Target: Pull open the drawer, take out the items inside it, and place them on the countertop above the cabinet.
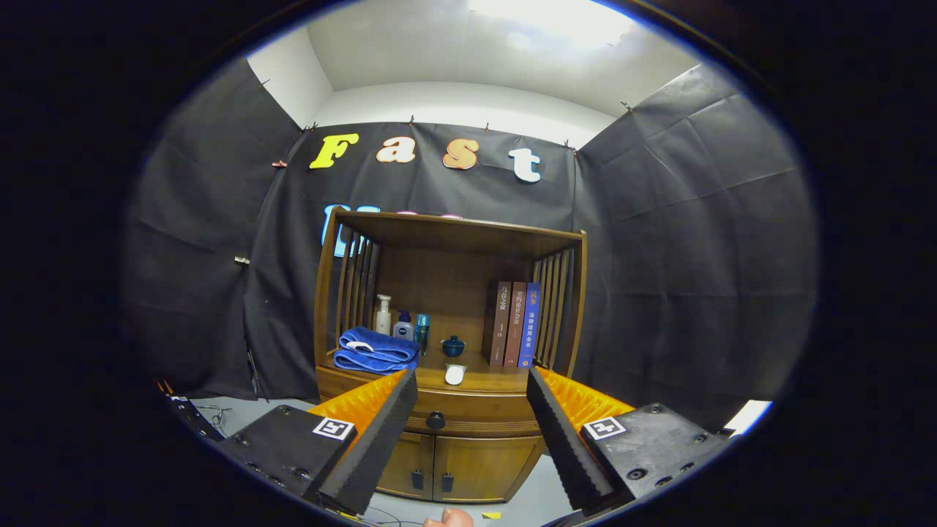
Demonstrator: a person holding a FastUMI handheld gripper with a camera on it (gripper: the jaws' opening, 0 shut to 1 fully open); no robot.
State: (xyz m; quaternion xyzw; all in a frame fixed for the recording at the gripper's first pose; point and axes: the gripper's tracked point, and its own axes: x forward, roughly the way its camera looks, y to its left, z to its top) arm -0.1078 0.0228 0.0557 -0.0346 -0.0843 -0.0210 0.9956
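A wooden cabinet (pixel 468 439) stands ahead against the booth wall. Its drawer (pixel 476 423) is closed, with a round dark knob (pixel 435 421) in the front, seen between my fingers. The countertop (pixel 476 380) above the drawer carries several items. My gripper (pixel 472 388) is open, its two black ridged fingers (pixel 381 439) spread wide, some way short of the cabinet, with nothing between them. The drawer's contents are hidden.
On the countertop lie a folded blue towel (pixel 375 350), bottles (pixel 383 315), a dark blue lidded cup (pixel 453 346), a white object (pixel 454 375) and three upright books (pixel 514 324). Two lower doors (pixel 439 465) sit under the drawer. Slatted side walls and a top shelf enclose the countertop.
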